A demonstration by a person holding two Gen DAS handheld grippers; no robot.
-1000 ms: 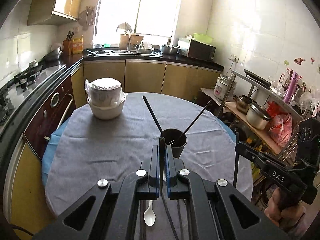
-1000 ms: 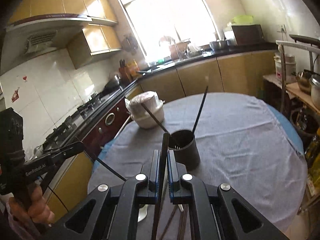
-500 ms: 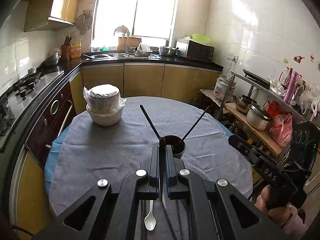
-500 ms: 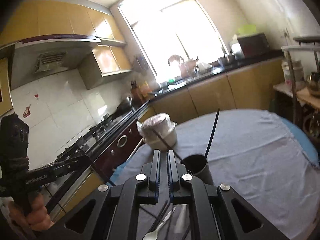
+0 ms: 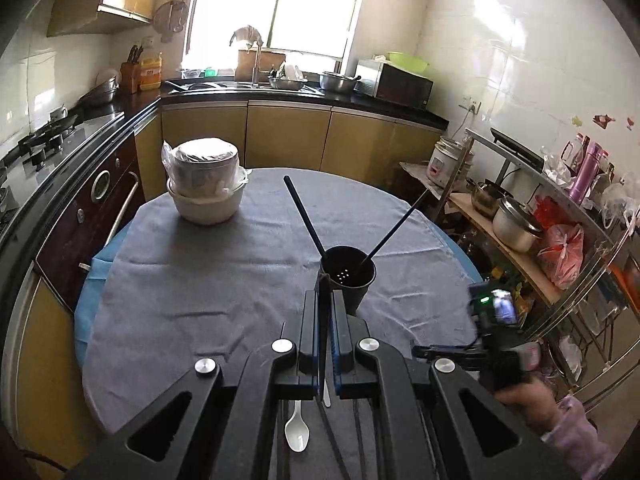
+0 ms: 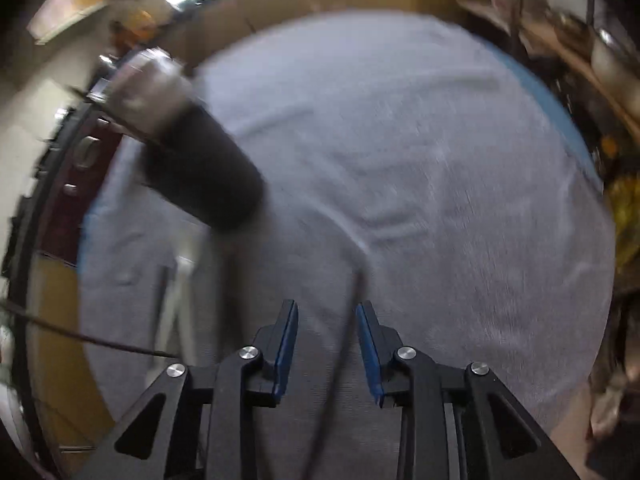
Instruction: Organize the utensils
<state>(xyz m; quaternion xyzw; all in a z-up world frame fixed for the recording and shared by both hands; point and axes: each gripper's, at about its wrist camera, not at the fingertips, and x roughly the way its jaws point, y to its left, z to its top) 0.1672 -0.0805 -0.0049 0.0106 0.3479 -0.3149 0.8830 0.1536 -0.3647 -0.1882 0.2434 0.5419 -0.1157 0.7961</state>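
Note:
A black utensil holder (image 5: pixel 347 276) stands on the grey tablecloth with two black chopsticks (image 5: pixel 304 216) leaning out of it. My left gripper (image 5: pixel 323 300) sits just in front of the holder, shut on a thin black chopstick. A white spoon (image 5: pixel 297 434) and more dark sticks lie on the cloth under it. In the blurred right wrist view my right gripper (image 6: pixel 326 304) points down at the cloth and its jaws are opening. A black chopstick (image 6: pixel 352 320) lies on the cloth between the pads, which do not press on it. The holder (image 6: pixel 200 172) is up to the left.
White bowls wrapped in plastic (image 5: pixel 206 188) are stacked at the table's far left. A metal rack with pots and bags (image 5: pixel 520 224) lines the right side. Kitchen counters (image 5: pixel 280 96) run behind and to the left. A hand (image 5: pixel 520 396) grips the right gripper's handle at the right.
The right gripper has tipped down from facing the kitchen to facing the tablecloth, and its jaws have parted. The left gripper has stayed in place, still shut on its chopstick.

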